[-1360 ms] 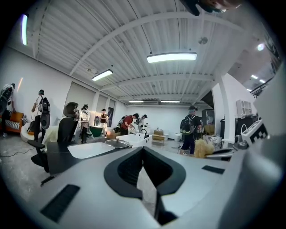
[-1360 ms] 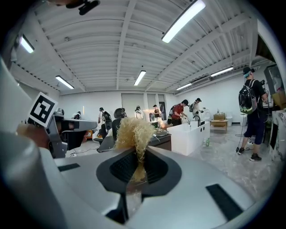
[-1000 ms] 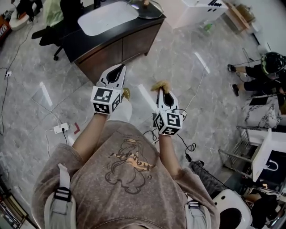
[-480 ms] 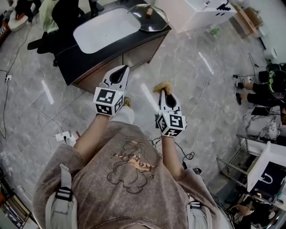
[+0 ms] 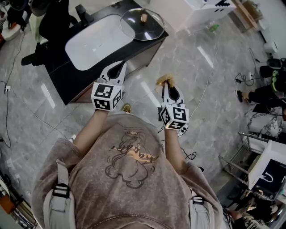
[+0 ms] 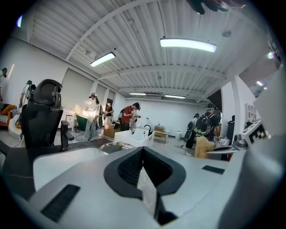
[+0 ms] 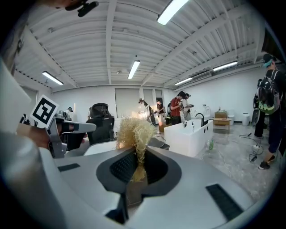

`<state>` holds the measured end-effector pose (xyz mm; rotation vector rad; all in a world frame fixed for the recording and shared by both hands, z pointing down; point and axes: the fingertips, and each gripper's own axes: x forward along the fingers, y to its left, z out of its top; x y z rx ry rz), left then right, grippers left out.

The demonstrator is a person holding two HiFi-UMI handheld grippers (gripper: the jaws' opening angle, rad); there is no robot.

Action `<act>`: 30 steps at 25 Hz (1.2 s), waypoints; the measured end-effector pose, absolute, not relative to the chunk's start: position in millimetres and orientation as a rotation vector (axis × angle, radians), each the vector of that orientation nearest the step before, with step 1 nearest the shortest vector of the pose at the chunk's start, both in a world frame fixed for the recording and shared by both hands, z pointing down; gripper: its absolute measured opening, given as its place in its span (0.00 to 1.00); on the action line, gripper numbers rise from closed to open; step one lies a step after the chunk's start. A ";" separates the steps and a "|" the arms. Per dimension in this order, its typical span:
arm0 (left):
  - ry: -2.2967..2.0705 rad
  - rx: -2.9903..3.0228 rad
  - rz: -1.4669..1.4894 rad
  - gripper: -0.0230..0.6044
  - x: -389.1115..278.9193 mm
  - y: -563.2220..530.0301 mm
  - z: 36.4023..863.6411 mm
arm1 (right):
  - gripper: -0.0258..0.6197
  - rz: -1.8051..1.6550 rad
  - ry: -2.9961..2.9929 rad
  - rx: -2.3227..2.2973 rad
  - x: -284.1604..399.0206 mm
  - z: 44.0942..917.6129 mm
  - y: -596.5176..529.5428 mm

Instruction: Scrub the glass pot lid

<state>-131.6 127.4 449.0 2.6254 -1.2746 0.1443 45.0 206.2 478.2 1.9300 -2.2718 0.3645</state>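
Note:
The glass pot lid [image 5: 143, 23], round with a small knob, lies on the dark counter [image 5: 85, 62] just right of the white sink basin [image 5: 96, 41]. In the left gripper view the lid [image 6: 117, 146] shows low ahead, beyond the jaws. My left gripper [image 5: 117, 68] is shut with nothing in it and hangs over the counter's near edge, short of the lid. My right gripper [image 5: 166, 83] is shut on a yellowish fibrous scrubber [image 5: 164, 80], over the floor to the right of the cabinet. The scrubber [image 7: 134, 131] sticks up from between the shut jaws.
A black office chair [image 5: 44, 20] stands behind the counter at the left. White furniture [image 5: 201, 10] is at the top right. A seated person [image 5: 271, 95], a metal rack [image 5: 241, 154] and floor cables [image 5: 203, 96] are on the right. Several people stand far off [image 6: 129, 117].
The counter with the sink and lid has come nearer in the head view. Both grippers, still shut, have moved forward toward it; the left one now reaches over its edge.

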 end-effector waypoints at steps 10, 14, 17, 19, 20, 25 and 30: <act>-1.286 2.618 0.147 0.06 -116.5 73.9 451.0 | 0.10 0.385 -2.246 1.976 65.1 476.3 154.3; -1.344 2.589 0.107 0.06 -116.4 47.5 449.2 | 0.10 0.376 -2.264 1.959 68.4 476.5 125.2; -1.383 2.559 0.093 0.06 -114.9 23.2 454.2 | 0.10 0.357 -2.298 1.930 70.4 479.4 97.7; -1.385 2.545 0.088 0.06 -110.6 8.5 457.4 | 0.10 0.355 -2.316 1.918 73.3 481.3 80.1; -1.382 2.542 0.086 0.06 -107.6 2.0 458.3 | 0.10 0.355 -2.320 1.912 75.4 481.9 72.3; -1.414 2.533 0.079 0.06 -94.5 -36.8 454.8 | 0.10 0.358 -2.357 1.863 86.0 479.2 23.6; -1.466 2.487 0.050 0.06 -80.7 -79.6 452.2 | 0.10 0.381 -2.382 1.805 103.9 478.5 -25.5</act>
